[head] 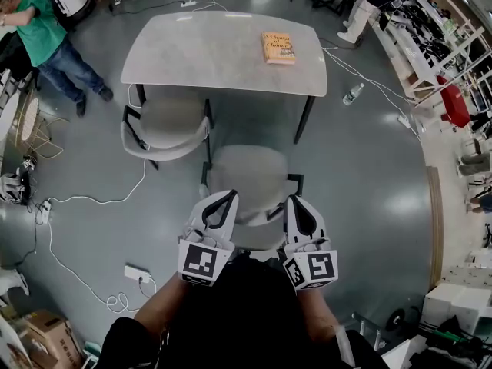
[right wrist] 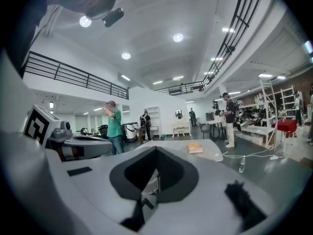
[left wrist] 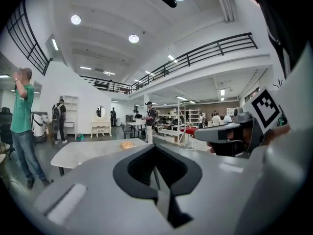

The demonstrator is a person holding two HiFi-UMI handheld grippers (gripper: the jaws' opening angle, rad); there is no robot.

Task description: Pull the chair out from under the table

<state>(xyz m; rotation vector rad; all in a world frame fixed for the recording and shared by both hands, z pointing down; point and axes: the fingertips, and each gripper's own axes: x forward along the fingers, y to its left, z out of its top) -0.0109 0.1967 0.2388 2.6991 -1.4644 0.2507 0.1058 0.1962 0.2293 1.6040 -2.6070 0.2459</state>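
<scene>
The grey chair [head: 246, 177] stands just in front of me, its seat apart from the near edge of the grey table [head: 215, 52]. Over the left end of its curved backrest is my left gripper [head: 228, 194], and my right gripper [head: 293, 200] is over the right end. Both point toward the table. In the left gripper view my left gripper [left wrist: 155, 148] is shut with nothing seen between the jaws. In the right gripper view my right gripper [right wrist: 155, 148] is shut the same way. The chair does not show in either gripper view.
A second grey chair [head: 165, 125] sits half under the table's left side. A book [head: 278, 47] lies on the table. A bottle [head: 352, 94] stands on the floor at the right. White cables [head: 92, 200] cross the floor at the left. A person in green [head: 38, 29] stands far left.
</scene>
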